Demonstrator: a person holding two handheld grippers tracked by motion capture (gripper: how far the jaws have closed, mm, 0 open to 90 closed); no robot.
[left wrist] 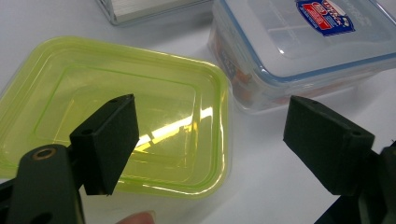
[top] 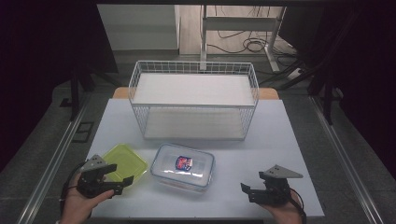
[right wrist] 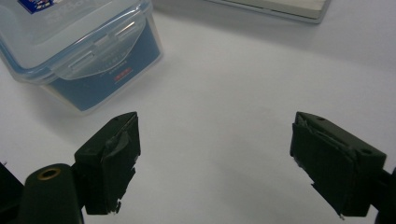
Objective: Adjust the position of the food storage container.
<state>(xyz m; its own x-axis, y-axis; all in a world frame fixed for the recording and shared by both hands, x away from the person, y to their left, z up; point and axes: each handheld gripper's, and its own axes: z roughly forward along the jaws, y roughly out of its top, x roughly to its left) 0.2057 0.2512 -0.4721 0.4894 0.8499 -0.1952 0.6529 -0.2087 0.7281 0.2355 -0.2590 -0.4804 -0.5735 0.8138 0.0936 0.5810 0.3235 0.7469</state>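
White table [top: 280, 140] is carrying a clear box [top: 183, 167], lid on, in the high view; the left gripper [top: 119, 178] is hovering left of the box over a green lid [top: 123, 162], the right gripper [top: 246, 192] resting to the box's right. A wire basket [top: 194, 100] is standing behind the box.

Left gripper view: jaws are gaping wide, holding nothing, above the green lid [left wrist: 116, 112] beside the box [left wrist: 299, 51].

Right gripper view: jaws are spread wide over bare table [right wrist: 224, 93], the box [right wrist: 79, 46] beyond them.

Dim, dark surroundings; overhead glare on green lid [left wrist: 116, 121]; soft, low-resolution frames.
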